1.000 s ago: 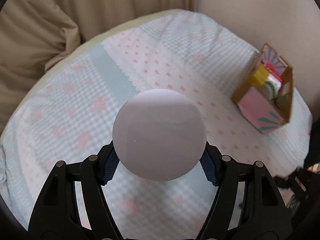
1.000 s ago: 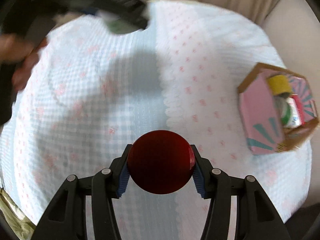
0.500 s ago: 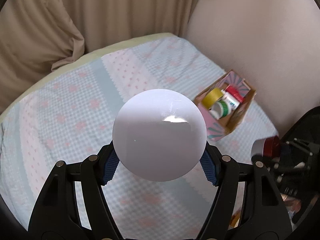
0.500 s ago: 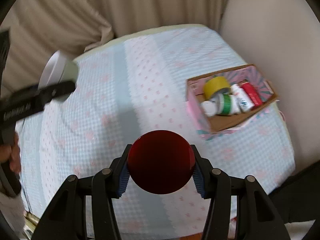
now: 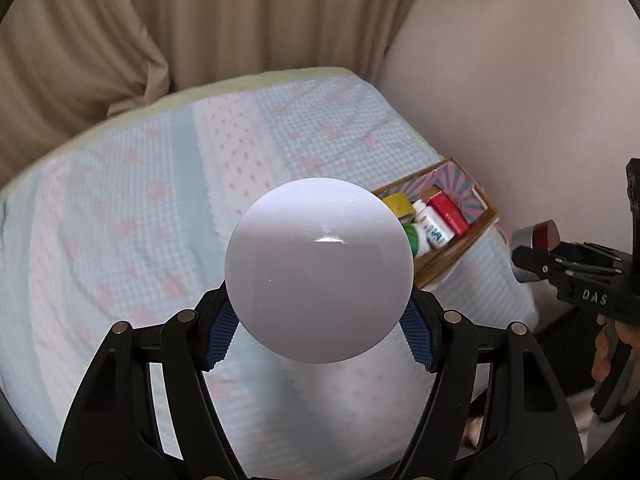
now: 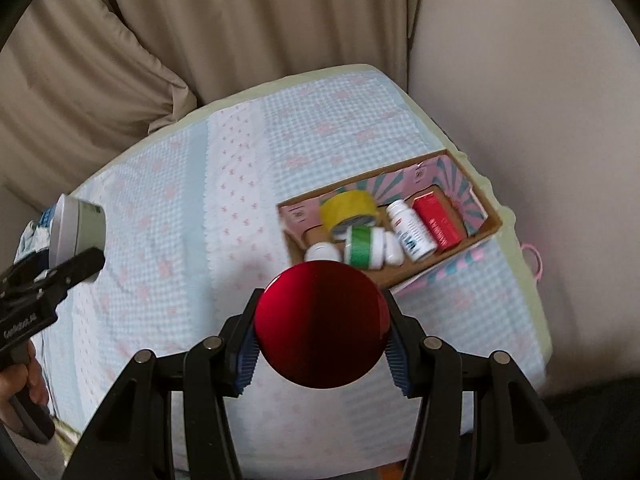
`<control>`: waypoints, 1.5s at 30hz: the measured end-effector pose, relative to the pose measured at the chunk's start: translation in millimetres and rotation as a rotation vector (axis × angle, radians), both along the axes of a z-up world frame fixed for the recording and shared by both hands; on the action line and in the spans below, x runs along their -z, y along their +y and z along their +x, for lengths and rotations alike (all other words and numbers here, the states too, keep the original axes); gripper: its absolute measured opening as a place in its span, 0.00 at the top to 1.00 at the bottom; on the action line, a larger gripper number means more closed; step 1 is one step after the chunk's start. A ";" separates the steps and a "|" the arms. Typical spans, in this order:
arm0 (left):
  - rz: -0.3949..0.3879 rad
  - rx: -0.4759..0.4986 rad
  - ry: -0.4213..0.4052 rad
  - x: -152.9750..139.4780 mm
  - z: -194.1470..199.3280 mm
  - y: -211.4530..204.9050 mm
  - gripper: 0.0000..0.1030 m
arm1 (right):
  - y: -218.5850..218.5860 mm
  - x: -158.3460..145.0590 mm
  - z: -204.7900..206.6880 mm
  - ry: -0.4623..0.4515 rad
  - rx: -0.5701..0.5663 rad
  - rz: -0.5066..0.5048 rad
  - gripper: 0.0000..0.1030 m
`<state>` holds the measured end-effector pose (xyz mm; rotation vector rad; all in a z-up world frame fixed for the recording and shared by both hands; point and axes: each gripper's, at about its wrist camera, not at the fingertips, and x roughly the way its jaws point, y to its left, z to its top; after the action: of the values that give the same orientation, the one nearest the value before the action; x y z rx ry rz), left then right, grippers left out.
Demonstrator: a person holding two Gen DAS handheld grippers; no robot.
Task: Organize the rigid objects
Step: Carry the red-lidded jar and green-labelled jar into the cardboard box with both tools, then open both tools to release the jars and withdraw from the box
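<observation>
L tool (image 5: 319,332) clamped on white-lidded jar (image 5: 319,270) | R tool (image 6: 322,350) clamped on red-lidded jar (image 6: 322,324) | both above bed (image 6: 168,216) | I'd lower each into cardboard box (image 6: 490,227) at bed's right edge, one at a time, into the free near-left corner.

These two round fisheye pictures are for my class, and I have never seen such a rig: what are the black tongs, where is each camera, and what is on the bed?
No robot here: a person holds a hand-held gripper in each hand, with a camera on each looking along its fingers. In the left view, the left hand-held gripper clamps a white-lidded container. In the right view, the right hand-held gripper clamps a red-lidded container. Each gripper also shows at the other picture's edge. On the checked bedspread stands an open cardboard box holding a yellow tape roll, bottles and a red packet.
</observation>
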<state>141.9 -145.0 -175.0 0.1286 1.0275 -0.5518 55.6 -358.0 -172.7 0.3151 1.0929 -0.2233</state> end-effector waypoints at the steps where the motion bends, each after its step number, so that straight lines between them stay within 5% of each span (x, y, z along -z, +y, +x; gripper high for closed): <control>1: -0.001 -0.013 0.009 4.6 -1.5 -9.1 0.34 | -14.4 3.6 3.1 -0.001 -0.014 0.012 0.52; 8: 0.018 -0.030 0.055 33.5 -8.8 -84.5 0.34 | -98.5 25.8 27.4 0.029 -0.074 0.015 0.52; 20: 0.126 0.105 0.129 103.6 2.9 -187.5 0.34 | -196.1 70.4 90.6 0.076 -0.045 0.055 0.52; 31: 0.252 0.142 0.206 176.3 34.4 -207.0 0.34 | -221.1 144.4 140.0 0.158 -0.054 0.107 0.52; 42: 0.285 0.174 0.266 192.7 38.3 -214.7 0.34 | -193.9 181.1 155.8 0.194 -0.107 0.231 0.52; 43: 0.291 0.175 0.278 194.0 39.1 -215.1 0.33 | -192.8 183.5 157.9 0.202 -0.105 0.237 0.52; 45: 0.322 0.182 0.282 195.2 38.7 -216.1 0.04 | -192.0 187.5 161.1 0.210 -0.100 0.257 0.52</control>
<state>180.6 -361.1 -370.2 0.4422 1.3857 -0.5763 216.7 -550.0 -360.1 0.4726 1.3450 -0.0258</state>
